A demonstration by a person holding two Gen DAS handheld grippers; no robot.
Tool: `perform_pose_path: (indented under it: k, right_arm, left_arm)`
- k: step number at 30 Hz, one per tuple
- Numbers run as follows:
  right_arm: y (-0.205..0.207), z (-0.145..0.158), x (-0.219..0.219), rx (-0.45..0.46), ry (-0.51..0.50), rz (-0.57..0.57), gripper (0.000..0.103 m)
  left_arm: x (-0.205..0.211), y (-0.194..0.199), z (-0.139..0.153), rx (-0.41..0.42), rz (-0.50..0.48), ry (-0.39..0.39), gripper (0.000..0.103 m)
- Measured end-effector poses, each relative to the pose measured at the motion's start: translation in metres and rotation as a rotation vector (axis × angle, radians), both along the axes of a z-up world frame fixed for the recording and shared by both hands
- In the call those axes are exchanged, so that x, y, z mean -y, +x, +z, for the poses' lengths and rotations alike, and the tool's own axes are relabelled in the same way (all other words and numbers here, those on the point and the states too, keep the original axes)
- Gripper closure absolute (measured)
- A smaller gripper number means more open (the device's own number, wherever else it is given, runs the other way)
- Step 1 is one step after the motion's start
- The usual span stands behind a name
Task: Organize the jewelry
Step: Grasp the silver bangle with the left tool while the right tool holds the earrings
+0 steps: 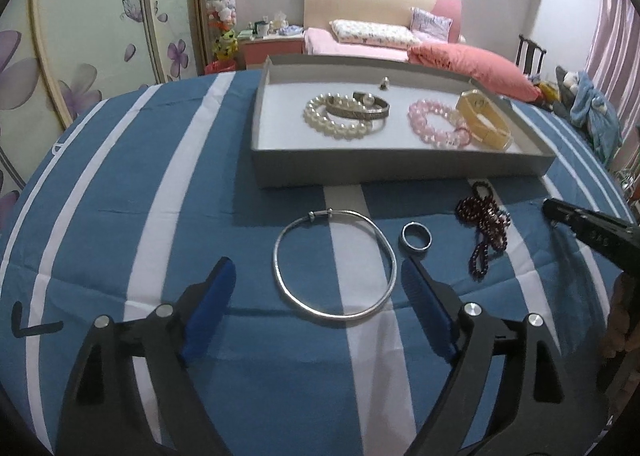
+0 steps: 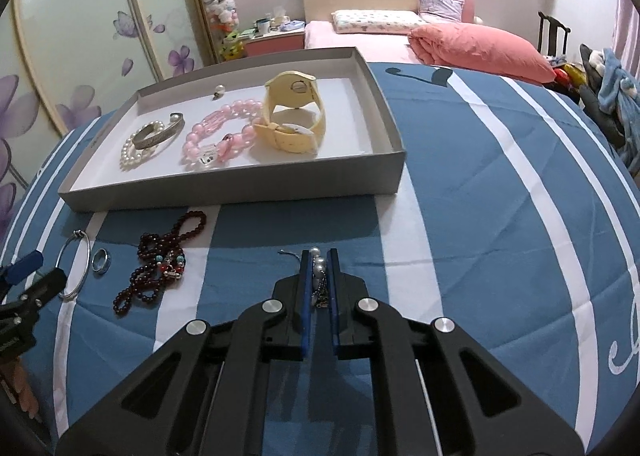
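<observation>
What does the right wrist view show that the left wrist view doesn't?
Only the right wrist view shows the right gripper shut on a small pearl chain piece.

Only the left wrist view shows the left gripper wide open around the near side of the silver bangle.

Both show the gray tray holding bracelets and a yellow watch, plus the silver ring and dark red beads on the cloth.

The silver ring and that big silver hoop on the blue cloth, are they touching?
Apart. The left wrist view shows a strip of blue cloth between the silver ring and the silver hoop; the right wrist view shows the same gap.
</observation>
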State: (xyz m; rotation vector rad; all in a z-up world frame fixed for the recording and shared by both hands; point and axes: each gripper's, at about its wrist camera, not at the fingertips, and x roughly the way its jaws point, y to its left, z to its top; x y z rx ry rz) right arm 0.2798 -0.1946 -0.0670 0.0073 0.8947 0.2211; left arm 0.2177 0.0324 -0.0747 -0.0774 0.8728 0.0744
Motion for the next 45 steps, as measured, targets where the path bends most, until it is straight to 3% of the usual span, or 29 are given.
perform_pose_path:
  k: [7, 19, 22, 27, 45]
  right_arm:
    - [0.002, 0.0, 0.001, -0.003, 0.015, 0.0, 0.095]
    - [0.002, 0.0, 0.003, -0.007, 0.038, 0.001, 0.095]
    - [0.002, -0.001, 0.004, -0.008, 0.043, 0.0, 0.095]
    - [0.002, -0.001, 0.005, -0.01, 0.051, -0.001, 0.095]
    - [0.001, 0.0, 0.005, -0.01, 0.06, 0.003, 0.095]
  left_arm:
    - [0.009, 0.013, -0.007, -0.054, -0.002, 0.023, 0.019]
    - [0.015, 0.023, -0.009, -0.066, -0.002, 0.044, 0.017]
    - [0.016, 0.024, -0.008, -0.065, -0.003, 0.042, 0.018]
    - [0.021, 0.027, -0.007, -0.052, -0.03, 0.05, 0.031]
    - [0.008, 0.017, -0.007, -0.036, -0.006, 0.013, 0.033]
